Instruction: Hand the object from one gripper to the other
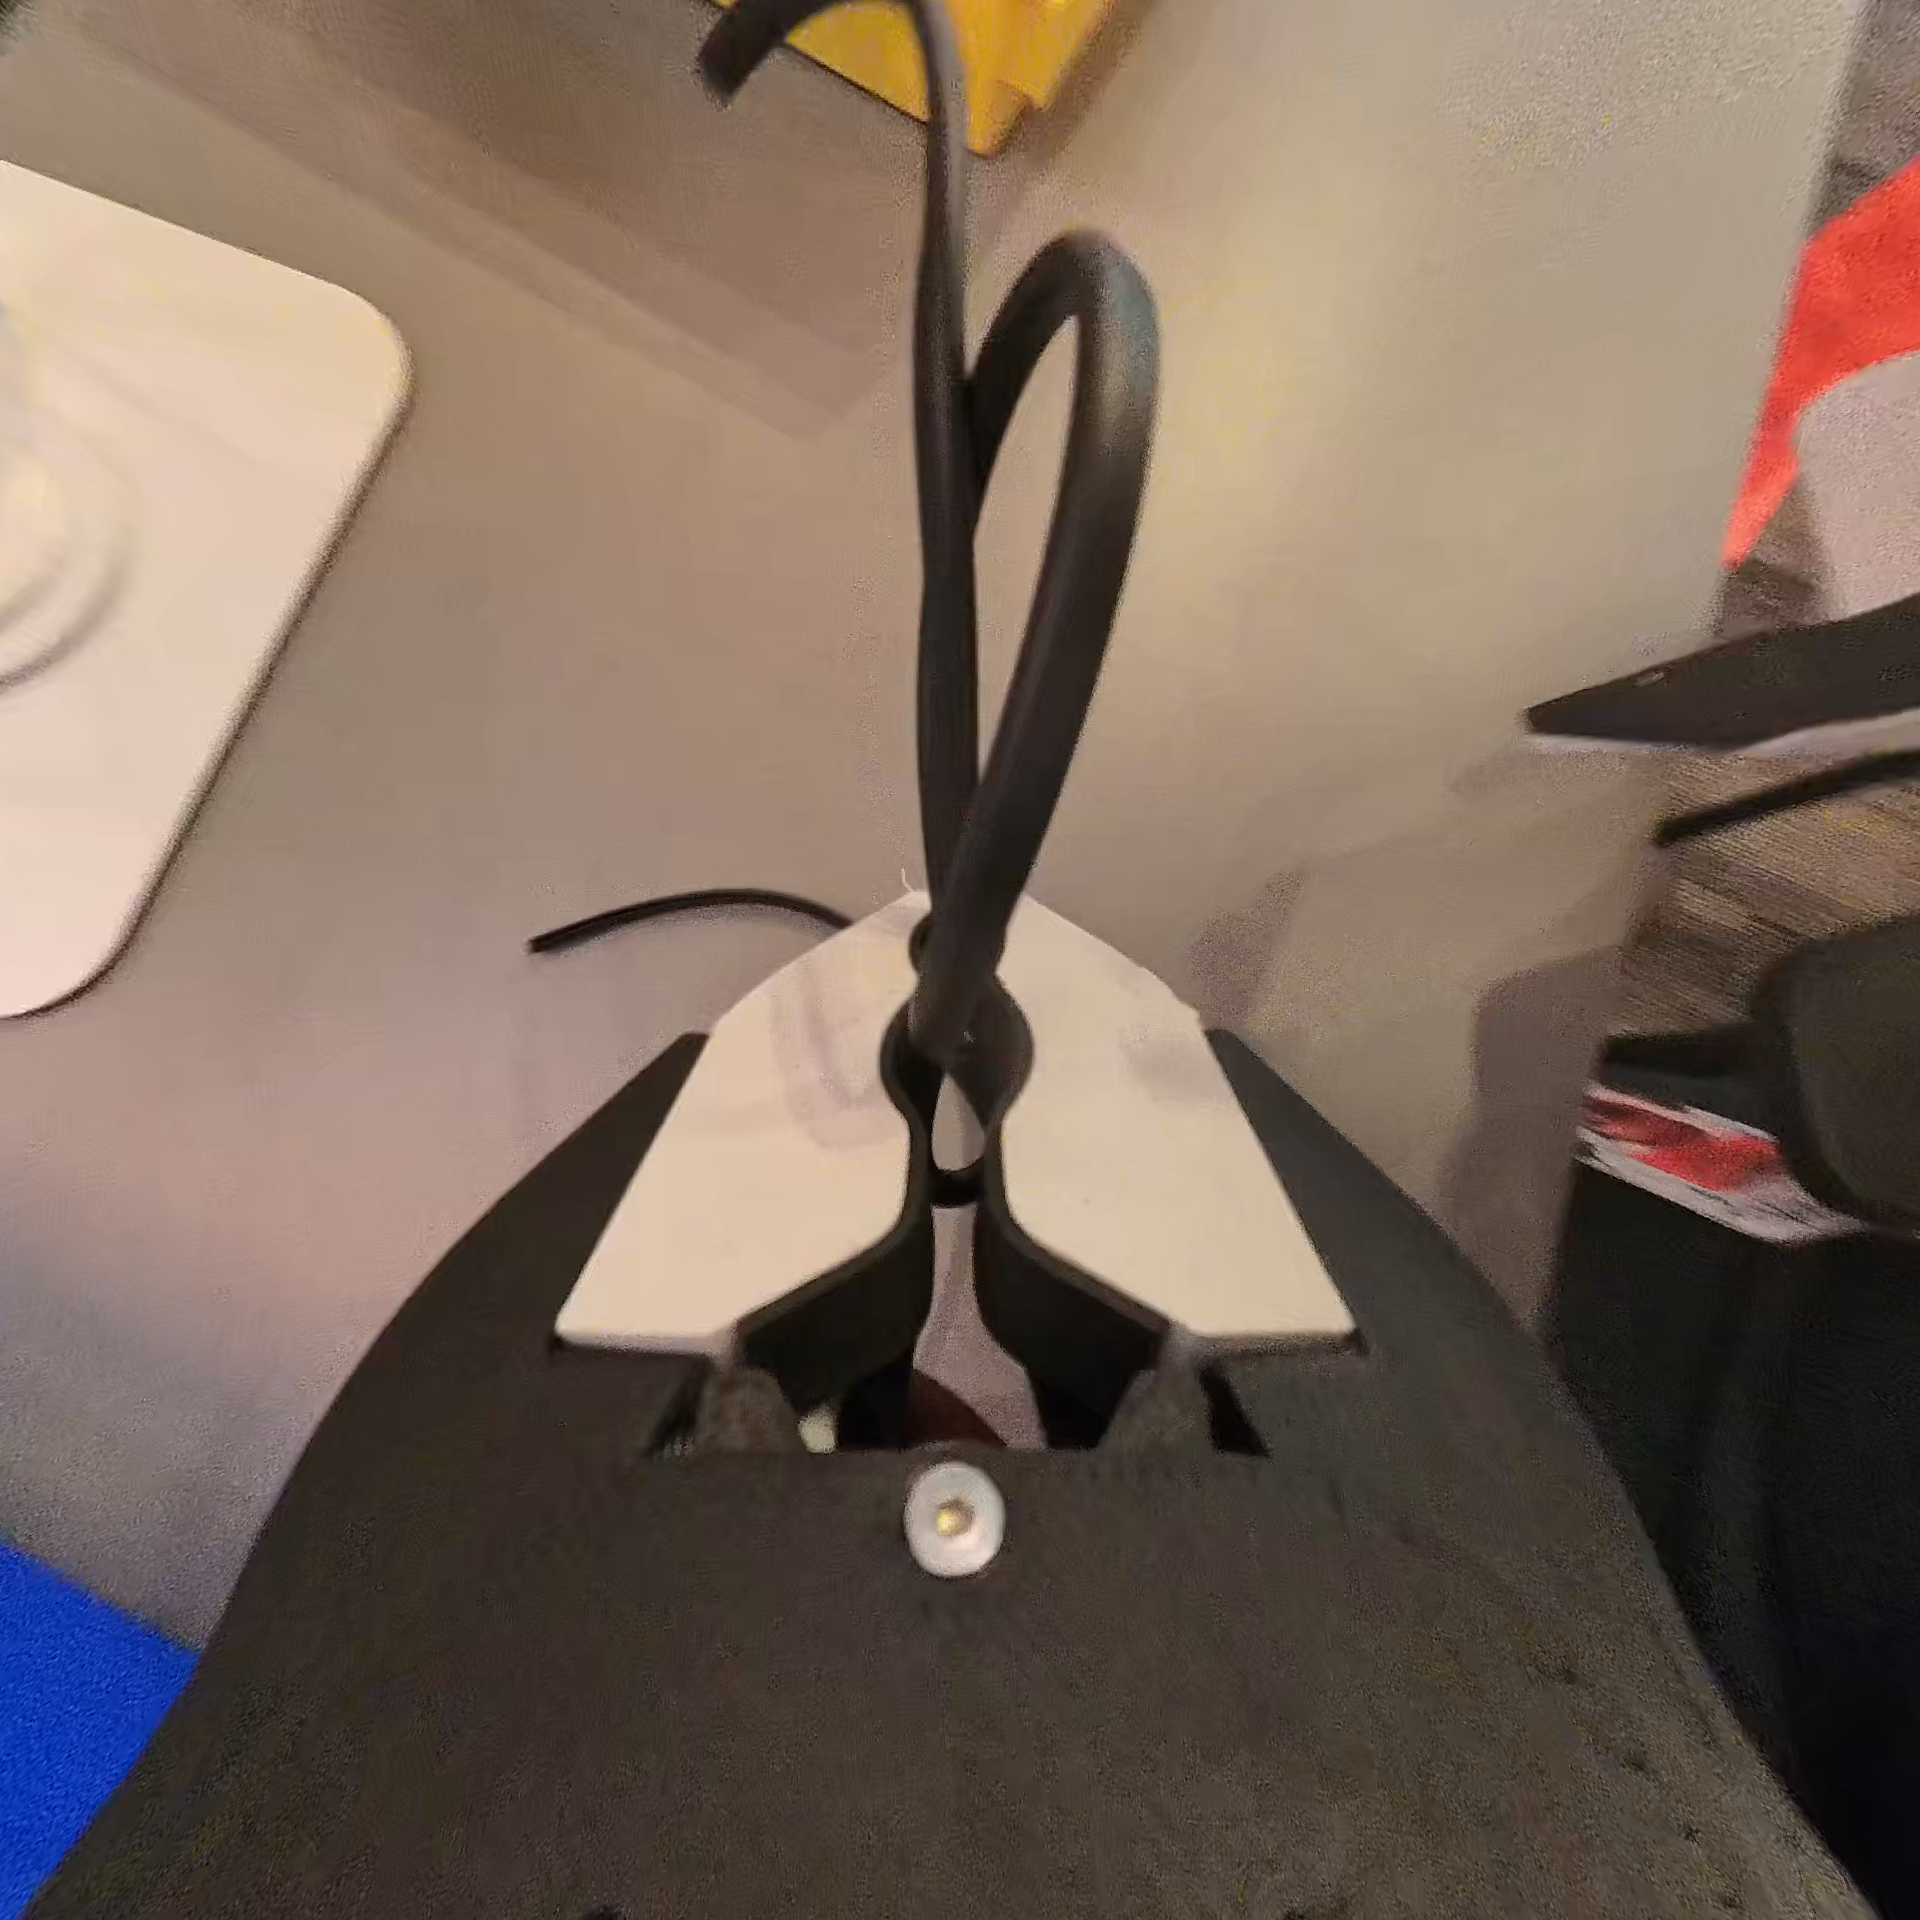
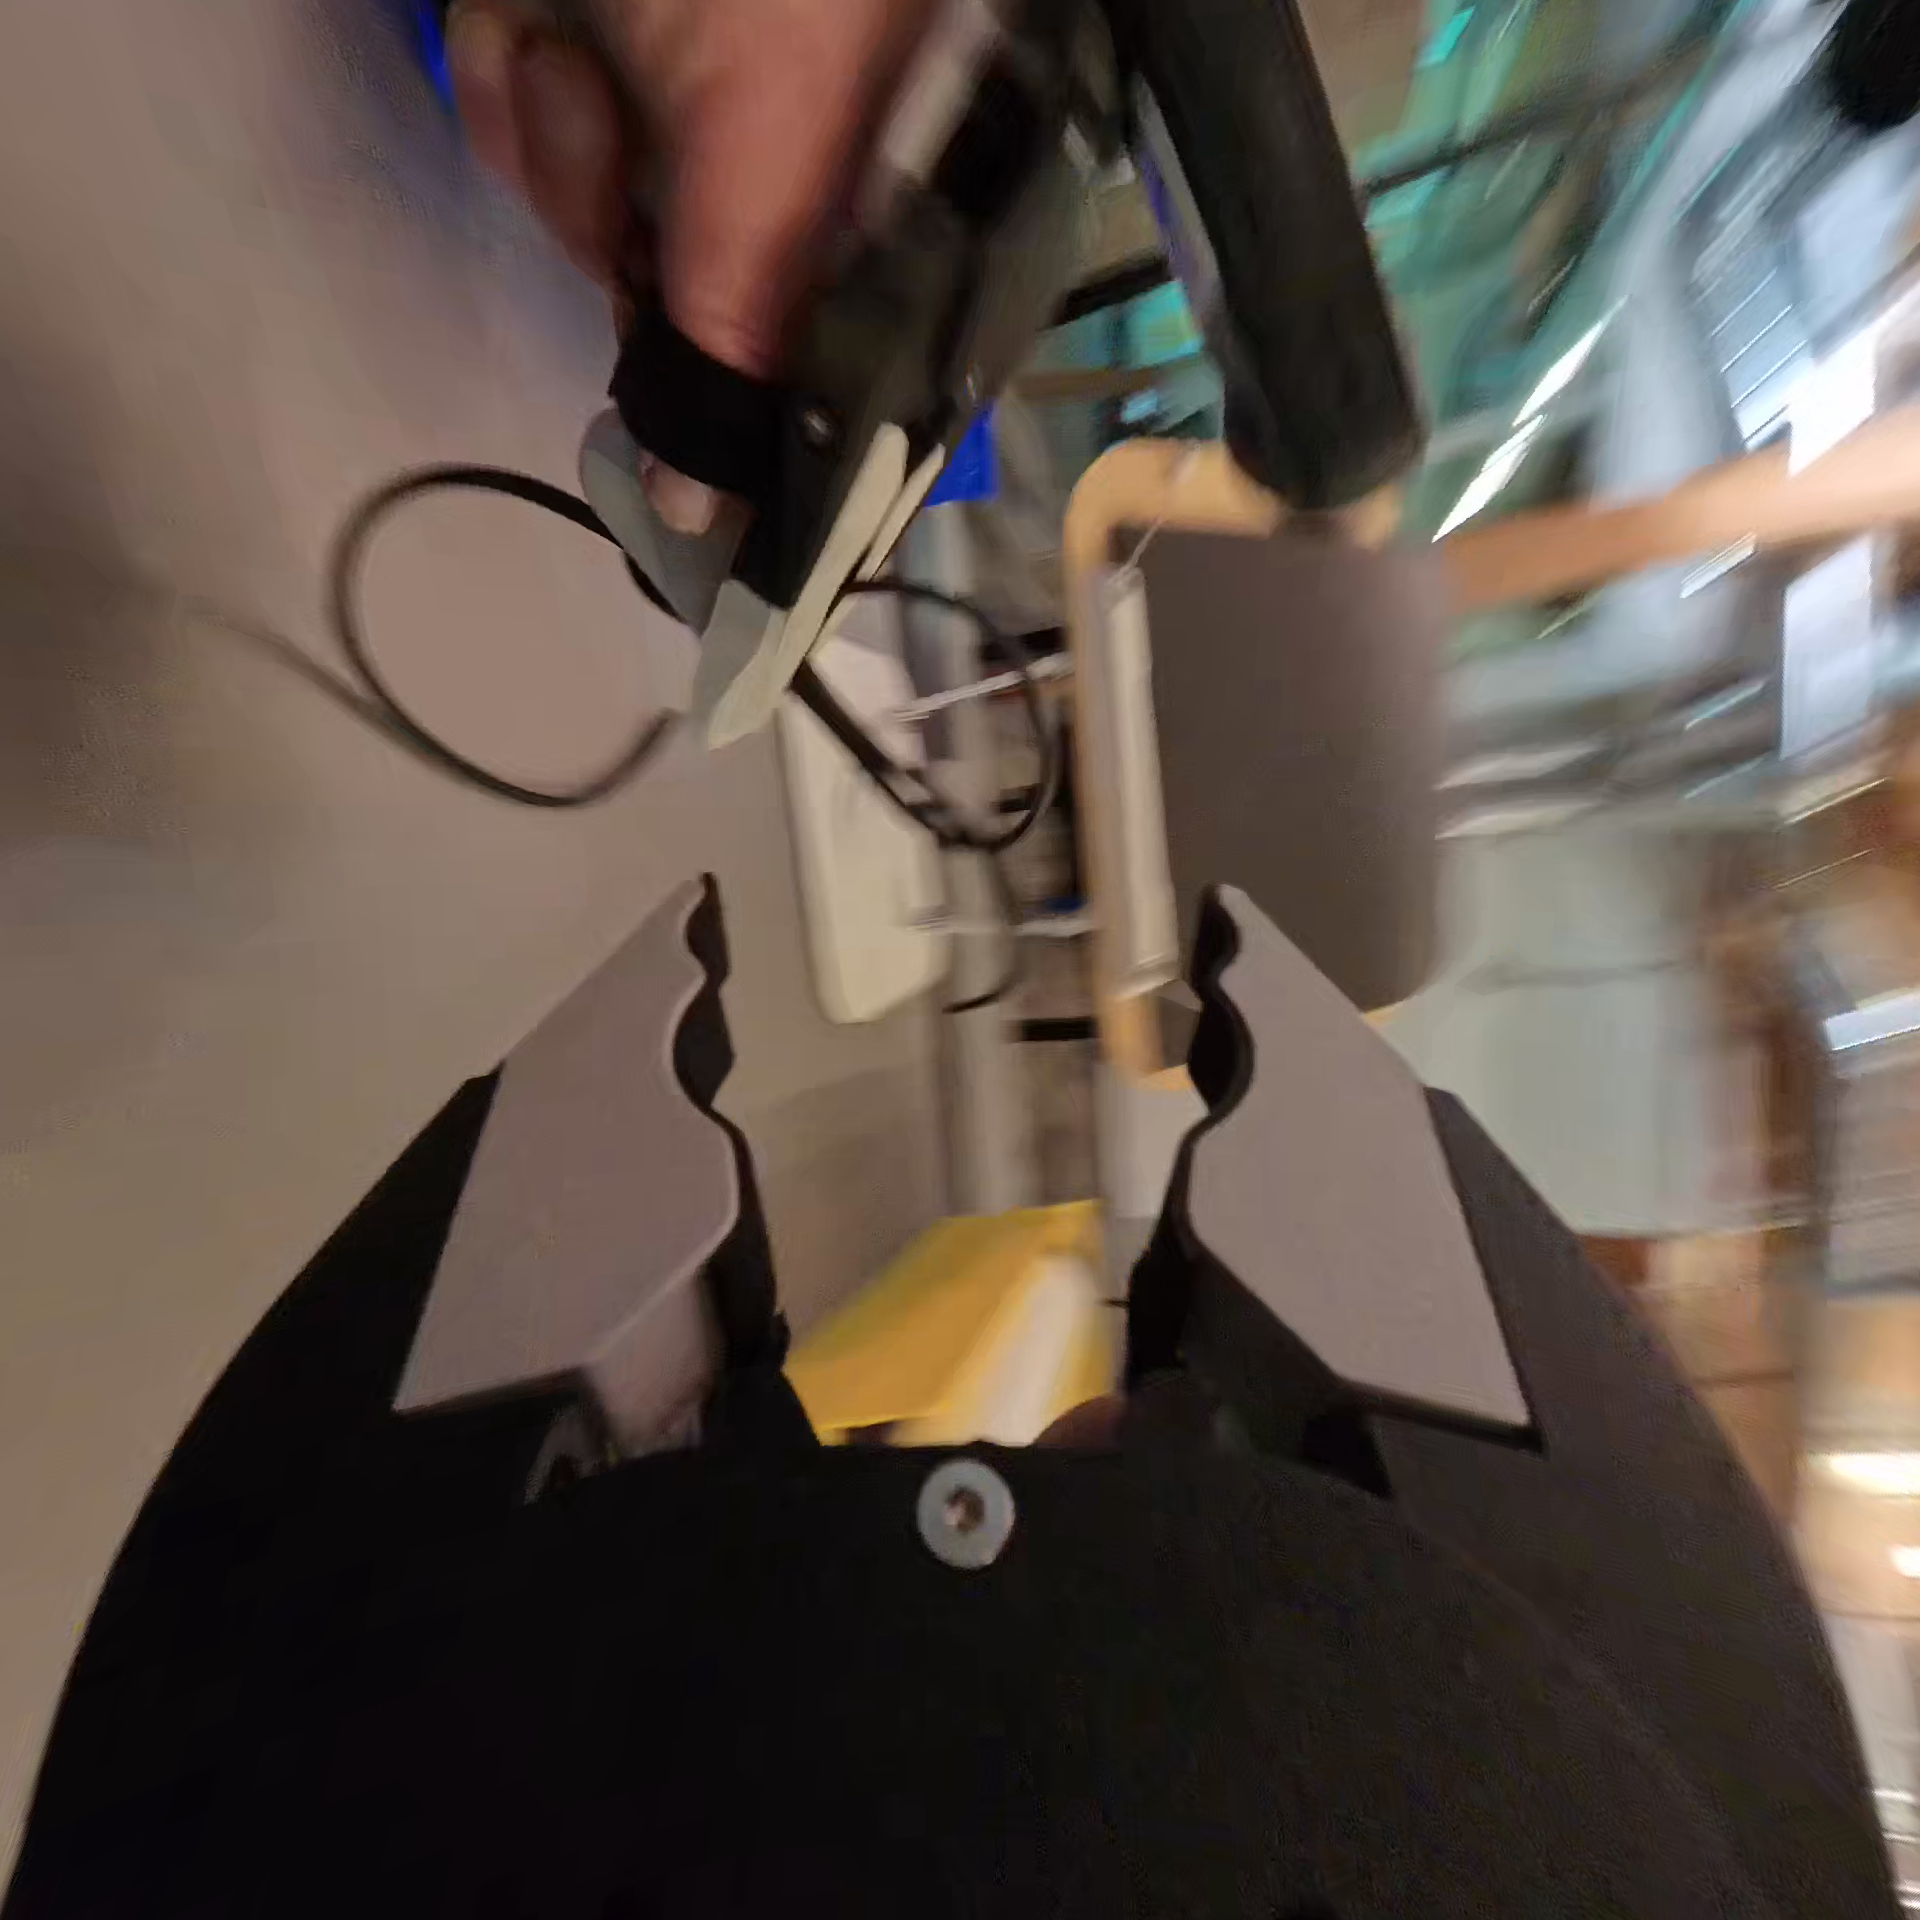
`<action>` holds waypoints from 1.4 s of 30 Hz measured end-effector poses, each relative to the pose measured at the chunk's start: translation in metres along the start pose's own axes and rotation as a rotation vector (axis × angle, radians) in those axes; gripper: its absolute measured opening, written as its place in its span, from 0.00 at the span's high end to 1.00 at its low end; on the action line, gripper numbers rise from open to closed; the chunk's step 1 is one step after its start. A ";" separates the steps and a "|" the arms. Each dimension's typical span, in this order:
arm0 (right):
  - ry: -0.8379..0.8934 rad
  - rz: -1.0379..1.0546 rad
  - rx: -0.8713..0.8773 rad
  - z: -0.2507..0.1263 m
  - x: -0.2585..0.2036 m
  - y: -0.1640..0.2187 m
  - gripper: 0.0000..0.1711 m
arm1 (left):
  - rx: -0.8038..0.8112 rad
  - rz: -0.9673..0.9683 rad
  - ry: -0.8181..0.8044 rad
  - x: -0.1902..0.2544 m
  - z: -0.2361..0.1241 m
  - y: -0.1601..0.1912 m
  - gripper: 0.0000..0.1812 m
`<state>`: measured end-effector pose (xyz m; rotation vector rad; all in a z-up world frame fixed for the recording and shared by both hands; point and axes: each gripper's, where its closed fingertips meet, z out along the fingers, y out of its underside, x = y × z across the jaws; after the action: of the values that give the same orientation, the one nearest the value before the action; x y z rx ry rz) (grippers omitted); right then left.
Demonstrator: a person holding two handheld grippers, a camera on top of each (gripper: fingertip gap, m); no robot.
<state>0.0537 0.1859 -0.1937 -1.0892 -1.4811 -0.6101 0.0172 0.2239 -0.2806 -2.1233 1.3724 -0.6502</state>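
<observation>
Left wrist view: left tongs (image 1: 956, 1049) clench black cable (image 1: 1049, 582); right tongs (image 2: 961, 997) spread, apart.

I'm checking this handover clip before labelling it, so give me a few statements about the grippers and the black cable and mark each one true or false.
1. The left gripper is shut on the thin black rubber cable. True.
2. The right gripper holds the cable. False: its jaws stand apart with nothing between them.
3. The cable forms a loop beyond the left gripper's fingertips. True.
4. A yellow object lies on the pale tabletop beyond the cable. True.
5. In the right wrist view the left gripper is out of sight. False: it shows farther off, held by a hand, with the cable hanging from it.
</observation>
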 end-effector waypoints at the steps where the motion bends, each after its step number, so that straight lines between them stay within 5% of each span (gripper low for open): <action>1: 0.027 -0.114 0.020 0.004 -0.002 -0.011 0.44 | -0.025 -0.007 0.047 0.005 0.000 0.000 1.00; 8: -0.008 -0.403 -0.025 0.056 -0.026 0.001 0.38 | -0.175 0.015 0.286 0.038 -0.010 -0.003 0.99; 10: 0.011 -0.419 -0.036 0.063 -0.024 0.010 0.47 | -0.177 0.009 0.350 0.047 -0.014 -0.007 1.00; 15: -0.019 -0.390 0.033 0.057 -0.024 0.008 0.98 | -0.202 0.005 0.431 0.061 -0.010 -0.001 1.00; 21: -0.127 -0.328 0.051 0.054 -0.036 0.011 1.00 | -0.264 0.114 0.346 0.055 -0.006 0.005 1.00; 26: -0.256 -0.051 0.047 0.052 -0.036 0.018 1.00 | -0.201 0.188 0.270 0.049 -0.008 -0.006 0.94; 29: -0.313 0.152 0.041 0.053 -0.035 0.026 1.00 | -0.060 0.215 0.213 0.043 -0.023 -0.027 0.81; 34: -0.439 0.564 0.077 0.053 -0.039 0.033 1.00 | 0.176 0.248 0.073 0.033 -0.063 -0.047 0.74; 42: -0.524 0.962 0.179 0.050 -0.025 0.030 1.00 | 0.254 0.230 0.016 0.034 -0.062 -0.010 0.68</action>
<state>0.0542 0.2340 -0.2349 -1.7006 -1.1868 0.5046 -0.0033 0.1854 -0.2238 -1.7360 1.4327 -0.7075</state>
